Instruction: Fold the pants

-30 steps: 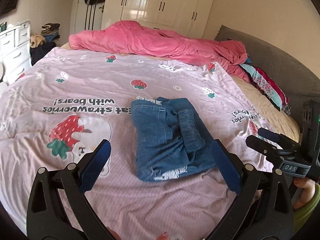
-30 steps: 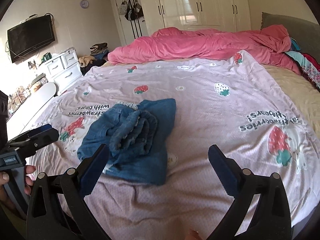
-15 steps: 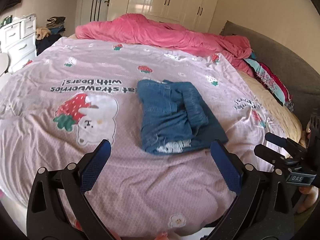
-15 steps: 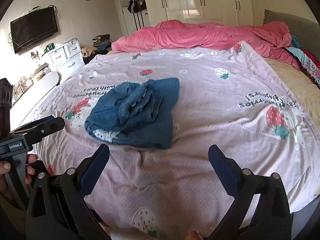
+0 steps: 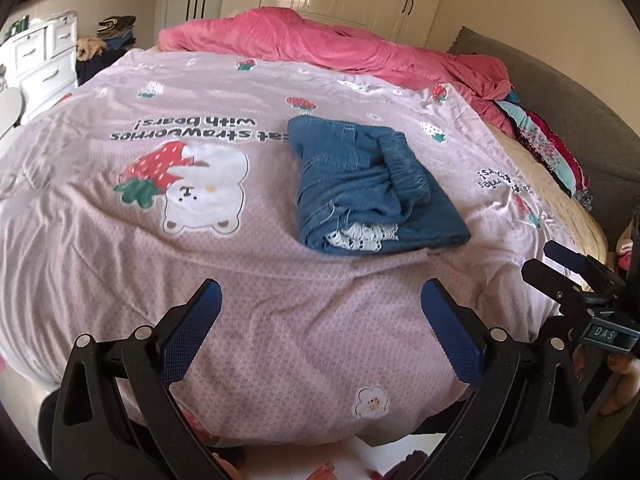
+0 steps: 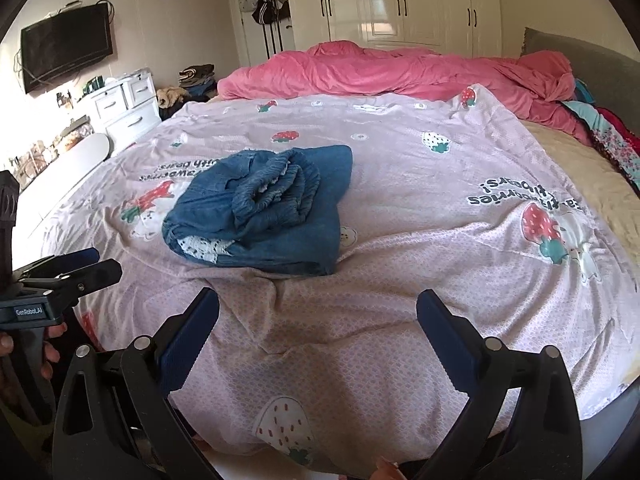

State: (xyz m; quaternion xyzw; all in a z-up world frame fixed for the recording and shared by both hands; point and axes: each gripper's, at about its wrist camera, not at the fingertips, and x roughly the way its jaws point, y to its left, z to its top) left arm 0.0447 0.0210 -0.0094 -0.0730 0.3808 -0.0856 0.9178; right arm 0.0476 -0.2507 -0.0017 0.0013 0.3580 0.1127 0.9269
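Pants sat folded in a bundle mid-bed, on the pink sheet. Left gripper and right gripper both hung wide and empty, well short of them.

I see the pants as matt blue denim with white lace trim, lying on a thin pink printed bedsheet with a fine woven pattern. My left gripper looks like matt black plastic, its fingers faced with textured blue pads; the wardrobe doors are glossy white.
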